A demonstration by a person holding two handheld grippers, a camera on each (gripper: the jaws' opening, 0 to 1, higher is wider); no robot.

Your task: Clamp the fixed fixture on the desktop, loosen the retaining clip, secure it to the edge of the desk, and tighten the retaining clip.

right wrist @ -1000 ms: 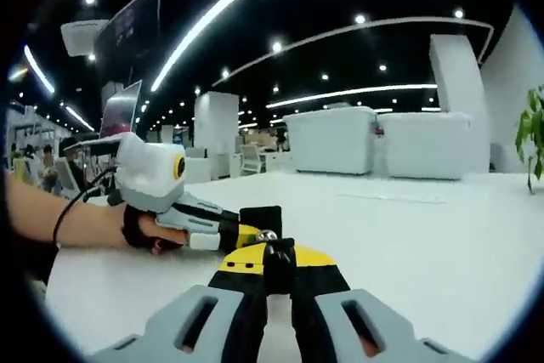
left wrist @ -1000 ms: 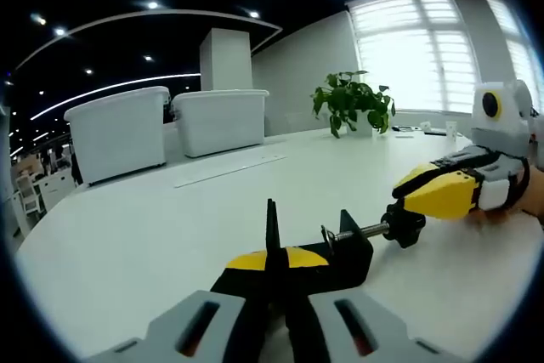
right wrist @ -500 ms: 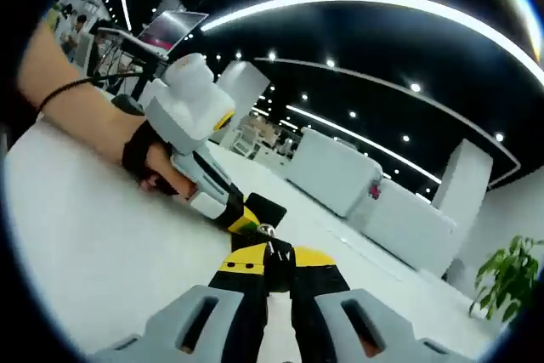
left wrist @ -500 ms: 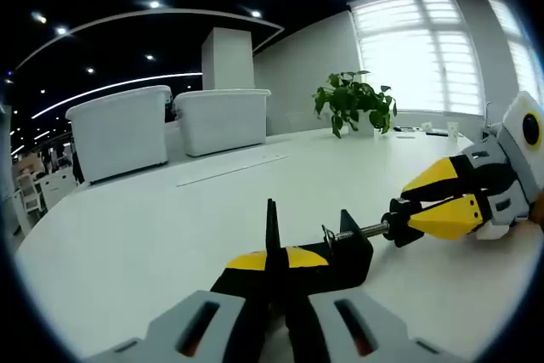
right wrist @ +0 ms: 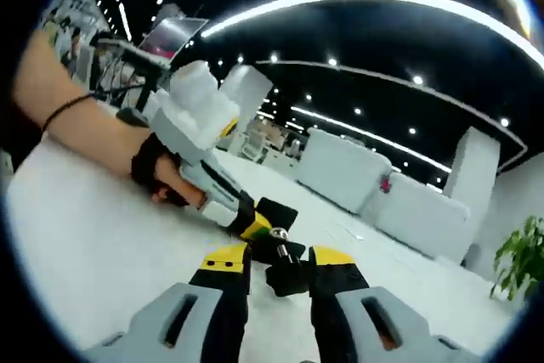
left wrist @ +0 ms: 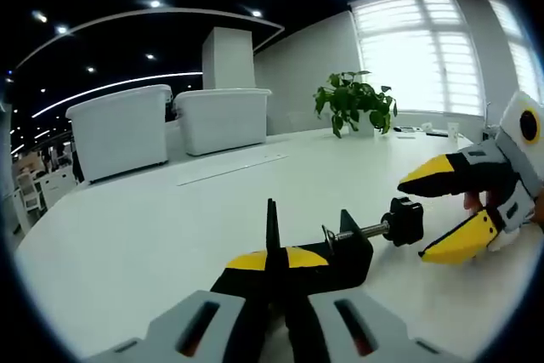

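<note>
Your left gripper [left wrist: 274,259] stays clamped on the black fixture [left wrist: 344,248] resting on the white desk [left wrist: 170,235]; the left gripper view alone shows its screw running to the knob [left wrist: 405,221]. In the right gripper view, your right gripper [right wrist: 279,259] now stands parted around that knob [right wrist: 287,276], having released it.

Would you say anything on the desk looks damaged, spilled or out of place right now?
Nothing stands out. The black clamp lies on the white desk, held by the left gripper; the right gripper is open beside its knob.
</note>
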